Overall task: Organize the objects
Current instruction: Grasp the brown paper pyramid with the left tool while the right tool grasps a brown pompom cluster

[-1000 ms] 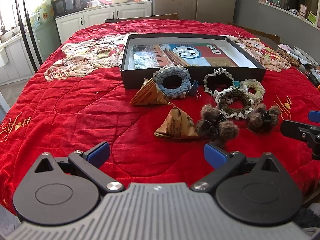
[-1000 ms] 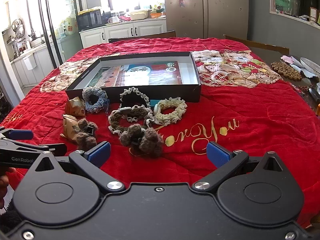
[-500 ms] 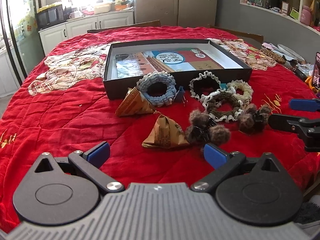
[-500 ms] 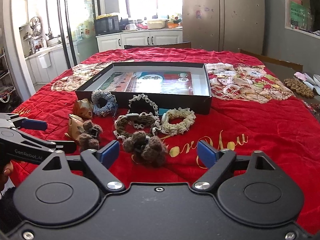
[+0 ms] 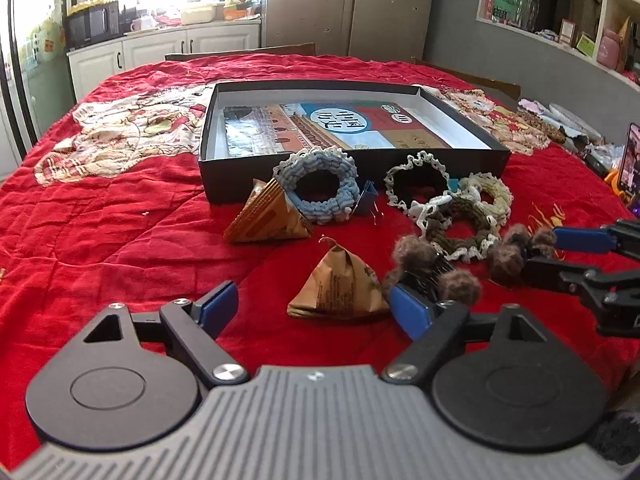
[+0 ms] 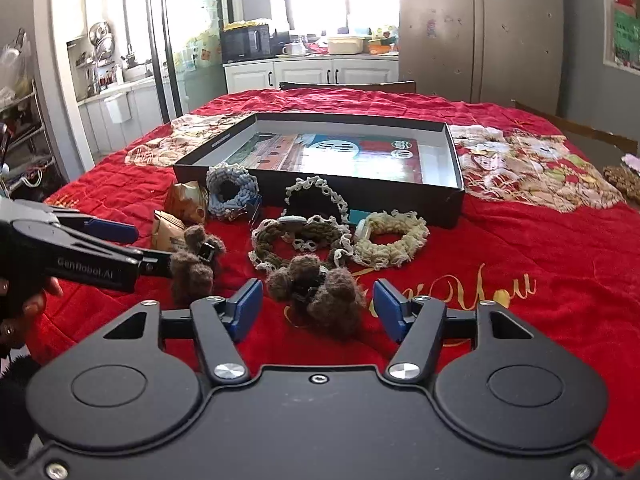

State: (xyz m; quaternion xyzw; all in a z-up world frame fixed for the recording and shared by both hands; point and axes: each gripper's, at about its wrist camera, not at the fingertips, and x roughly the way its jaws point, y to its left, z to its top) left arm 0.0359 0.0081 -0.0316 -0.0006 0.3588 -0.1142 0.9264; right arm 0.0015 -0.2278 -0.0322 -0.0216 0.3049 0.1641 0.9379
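We worked over the table (image 5: 120,216), draped in a red quilt, where the open black box (image 5: 352,172) lay with nothing of the clutter in it yet. Since a second earlier both grippers had come in low toward the things in front of the box. The right gripper (image 6: 318,306) had just been closing, its fingers about half apart around the brown pom-pom clip (image 6: 320,292), not yet pressing it. The left gripper (image 5: 316,304) had just begun narrowing, still wide, with the paper-wrapped pyramid packet (image 5: 336,284) between its fingers, untouched. We judged two pickups were starting; the scrunchies (image 5: 320,188) stayed put.
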